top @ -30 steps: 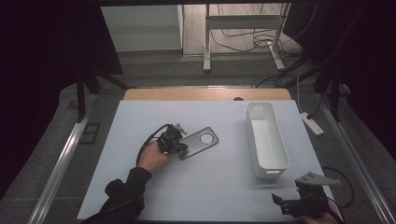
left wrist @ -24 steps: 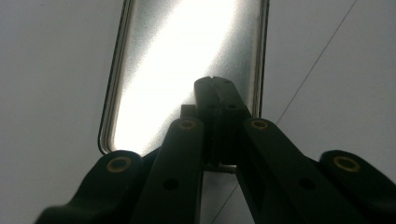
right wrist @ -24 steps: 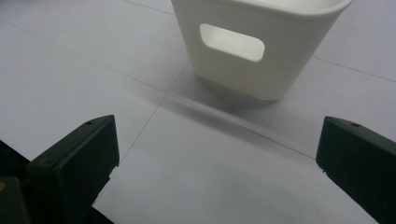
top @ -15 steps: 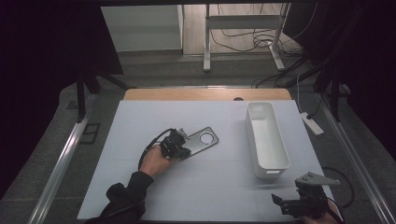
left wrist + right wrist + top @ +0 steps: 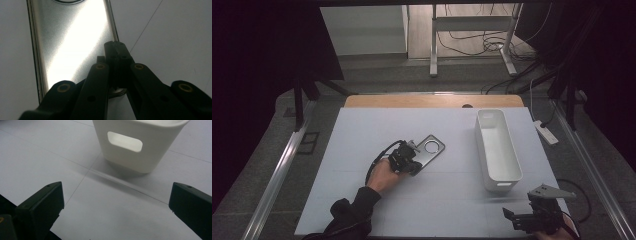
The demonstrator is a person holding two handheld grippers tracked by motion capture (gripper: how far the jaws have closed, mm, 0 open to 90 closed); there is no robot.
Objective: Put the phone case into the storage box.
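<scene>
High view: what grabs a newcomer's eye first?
The shiny metal plate with a round hole, mid-table, with the left gripper shut on its near edge. Next, the long white bin standing to the right of it. The right gripper waits at the table's near right corner, jaws wide open.

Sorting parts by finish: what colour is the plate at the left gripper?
Shiny silver metal plate, clearest in the left gripper view.
</scene>
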